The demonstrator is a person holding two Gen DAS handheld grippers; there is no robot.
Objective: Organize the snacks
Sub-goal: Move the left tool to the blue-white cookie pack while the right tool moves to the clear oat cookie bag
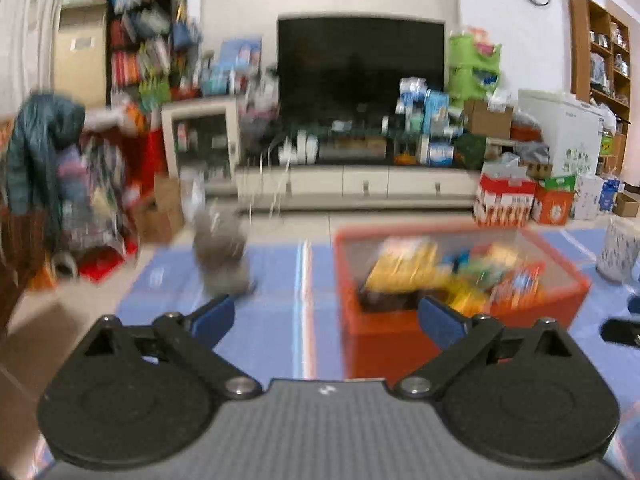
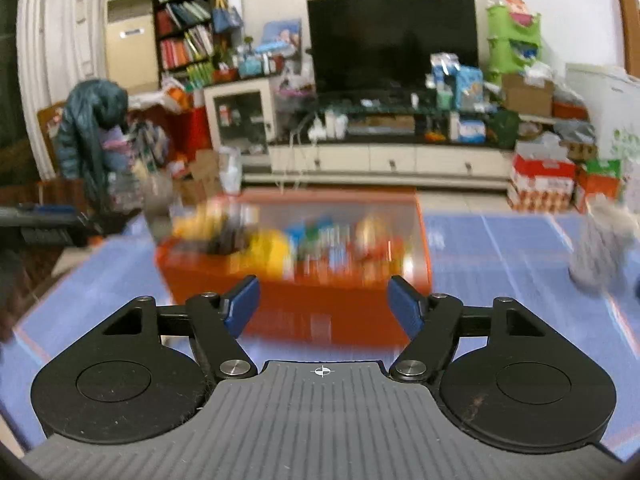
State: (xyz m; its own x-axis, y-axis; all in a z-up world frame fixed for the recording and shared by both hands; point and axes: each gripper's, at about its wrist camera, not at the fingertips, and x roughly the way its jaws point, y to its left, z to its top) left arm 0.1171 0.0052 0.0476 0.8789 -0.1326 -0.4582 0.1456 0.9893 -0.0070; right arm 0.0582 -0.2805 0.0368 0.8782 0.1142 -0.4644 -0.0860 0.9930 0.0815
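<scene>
The snacks (image 2: 304,244) lie heaped, blurred, in the orange bin (image 2: 320,312) on the blue worktop (image 1: 272,320), so most look gathered already; whether any remain outside cannot be told. No label is readable. A grey bundle (image 1: 220,256) stands beside the bin. Left gripper (image 1: 326,316) has its jaws wide and empty; right gripper (image 2: 322,304) has them partly open, holding nothing
</scene>
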